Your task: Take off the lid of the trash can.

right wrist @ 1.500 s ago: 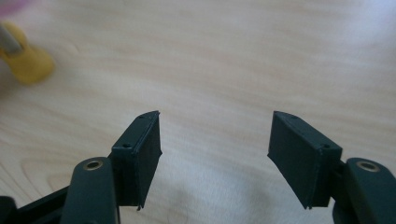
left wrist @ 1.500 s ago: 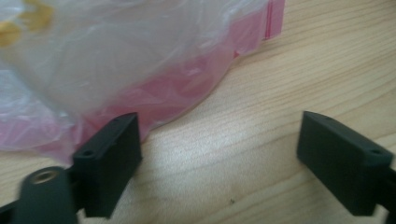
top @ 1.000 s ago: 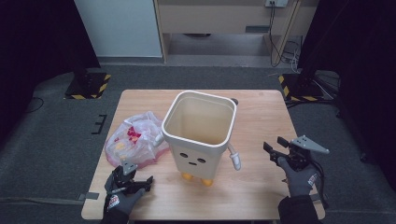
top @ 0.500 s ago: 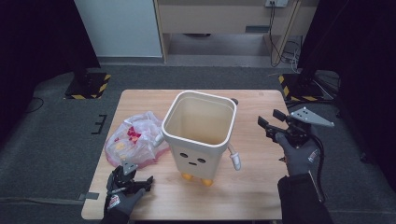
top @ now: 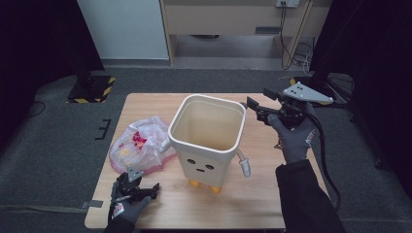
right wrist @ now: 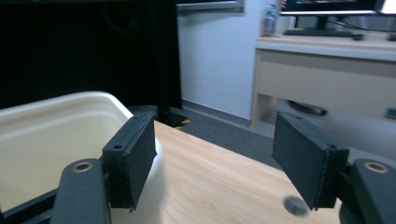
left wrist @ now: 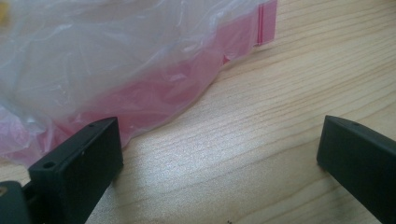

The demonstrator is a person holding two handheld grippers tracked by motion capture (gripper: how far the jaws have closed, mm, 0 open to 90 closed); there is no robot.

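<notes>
The cream bin (top: 208,141), a square container with a dotted face, small side arms and orange feet, is standing upright near the middle of the wooden counter (top: 252,204), its mouth open upward and its interior showing bare. The right tongs (top: 260,104) are hovering above the counter just beside the bin's far right corner, pointing toward its rim; the jaws are standing apart with nothing between them, and the pads are touching nothing. In the right gripper view the bin's rim (right wrist: 70,105) is sitting just behind the nearer jaw, apart from it, with bare counter (right wrist: 210,182) lying between the two jaws. A gloved hand (top: 294,138) is carrying these tongs, its cable trailing down along the dark sleeve. The left tongs (top: 138,187) are resting low at the counter's near left edge, jaws spread wide and gripping nothing. In the left gripper view a clear plastic bag (left wrist: 116,60) with a pink seal strip is lying just beyond the jaws, its edge near the left jaw; whether it is touching that jaw cannot be told. In the high view the bag (top: 138,145), holding red and yellow contents, is lying to the left of the bin, against its side.
</notes>
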